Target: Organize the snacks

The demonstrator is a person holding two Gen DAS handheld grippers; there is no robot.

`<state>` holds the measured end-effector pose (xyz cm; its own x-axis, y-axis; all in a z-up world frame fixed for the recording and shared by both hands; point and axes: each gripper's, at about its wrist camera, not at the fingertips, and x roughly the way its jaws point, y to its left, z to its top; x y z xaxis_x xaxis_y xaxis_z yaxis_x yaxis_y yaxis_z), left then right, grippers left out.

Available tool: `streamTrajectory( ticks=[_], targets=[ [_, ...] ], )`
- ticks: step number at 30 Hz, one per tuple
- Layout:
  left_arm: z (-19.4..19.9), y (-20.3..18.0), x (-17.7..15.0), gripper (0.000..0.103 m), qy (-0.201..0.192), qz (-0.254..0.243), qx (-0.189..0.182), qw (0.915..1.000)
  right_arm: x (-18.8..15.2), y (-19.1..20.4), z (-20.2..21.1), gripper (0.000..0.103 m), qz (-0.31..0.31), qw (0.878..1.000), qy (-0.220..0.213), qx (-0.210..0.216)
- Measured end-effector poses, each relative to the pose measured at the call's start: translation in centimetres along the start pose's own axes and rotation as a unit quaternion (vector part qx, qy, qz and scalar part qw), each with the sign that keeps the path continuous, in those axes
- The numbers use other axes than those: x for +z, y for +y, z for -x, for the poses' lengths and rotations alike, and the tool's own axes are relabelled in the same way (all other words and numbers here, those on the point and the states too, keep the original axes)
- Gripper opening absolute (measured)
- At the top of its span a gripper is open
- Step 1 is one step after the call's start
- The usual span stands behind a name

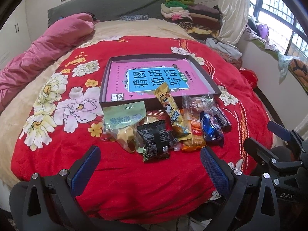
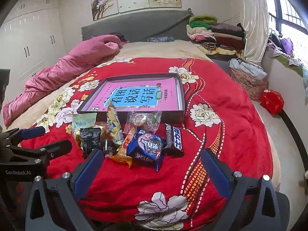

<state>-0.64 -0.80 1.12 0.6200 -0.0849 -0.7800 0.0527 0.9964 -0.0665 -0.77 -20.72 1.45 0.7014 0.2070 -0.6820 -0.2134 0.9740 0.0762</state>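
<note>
A shallow dark box (image 1: 204, 73) with a pink book (image 1: 154, 77) lying flat inside it sits in the middle of the red flowered blanket (image 1: 134, 182) on the bed, and everything else gathers around that box. Heaped against its near wall is the pile of snacks: a pale green packet (image 1: 123, 118) at the left end, a black packet (image 1: 154, 138) just in front of it, a long yellow bar wrapper (image 1: 171, 107) leaning up over the box's near edge, an orange packet (image 1: 194, 134), a blue cookie packet (image 2: 147, 146) and a dark chocolate bar (image 2: 173, 138) at the right end, with a clear bag of sweets (image 2: 143, 121) touching the box wall. The left gripper (image 1: 150, 165) hangs short of the pile, jaws spread wide and empty. The right gripper (image 2: 152, 163) hovers likewise, jaws wide, holding nothing. A pink quilt (image 2: 67, 67) lies rumpled beyond the box's left side.
</note>
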Motion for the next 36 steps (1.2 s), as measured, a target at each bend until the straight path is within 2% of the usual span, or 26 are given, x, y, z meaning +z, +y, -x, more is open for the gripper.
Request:
streamTrajectory(
  ticks=[28, 36],
  targets=[
    [-0.4, 0.5, 0.1, 0.103, 0.008, 0.007, -0.004, 0.9999, 0.0, -0.1, 0.0, 0.102, -0.005, 1.0, 0.003, 0.005],
    [-1.1, 0.9, -0.1, 0.103, 0.024, 0.016, -0.007, 0.9996, 0.1, -0.5, 0.0, 0.102, -0.012, 1.0, 0.004, 0.005]
  ],
)
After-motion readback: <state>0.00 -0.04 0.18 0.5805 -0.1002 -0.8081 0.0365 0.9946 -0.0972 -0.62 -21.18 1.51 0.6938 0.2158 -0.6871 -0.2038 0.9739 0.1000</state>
